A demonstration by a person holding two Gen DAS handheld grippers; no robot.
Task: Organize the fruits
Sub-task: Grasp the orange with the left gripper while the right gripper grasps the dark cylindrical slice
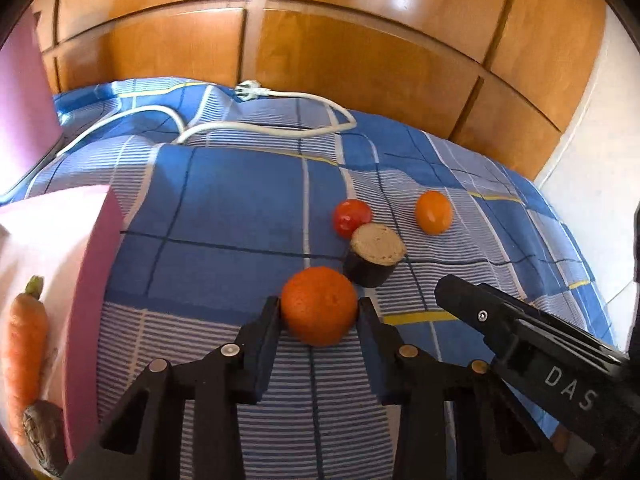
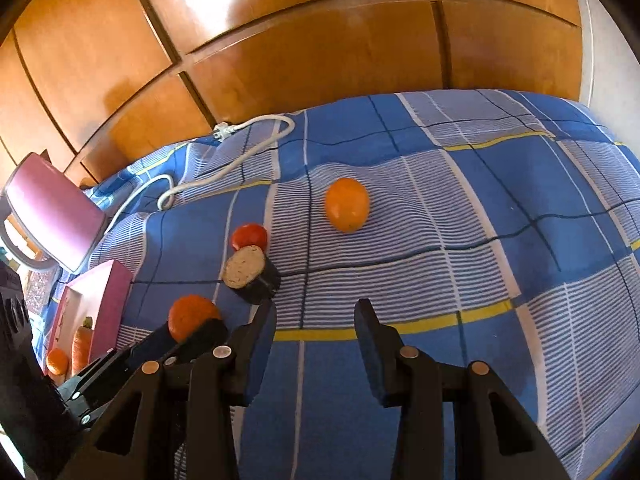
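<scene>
My left gripper (image 1: pixel 319 308) is shut on an orange (image 1: pixel 319 305) just above the blue checked cloth (image 1: pixel 224 208); it also shows in the right wrist view (image 2: pixel 193 317). Beyond it lie a cut dark aubergine piece (image 1: pixel 374 254), a red tomato (image 1: pixel 351 216) and a lighter orange fruit (image 1: pixel 433 212). My right gripper (image 2: pixel 315 314) is open and empty, hovering over the cloth (image 2: pixel 480 208), with the aubergine piece (image 2: pixel 250 268) ahead to its left and the lighter orange fruit (image 2: pixel 346 204) further ahead. The right gripper's body (image 1: pixel 520 336) shows at right in the left wrist view.
A pink box (image 1: pixel 94 276) at left holds a carrot (image 1: pixel 25 344) and a dark root (image 1: pixel 42 436); it (image 2: pixel 106 300) also holds an orange (image 2: pixel 57 361). A white cable (image 1: pixel 260 120) lies at the back. A pink lid (image 2: pixel 52 212) stands at left. Wooden wardrobe doors (image 1: pixel 360 40) are behind.
</scene>
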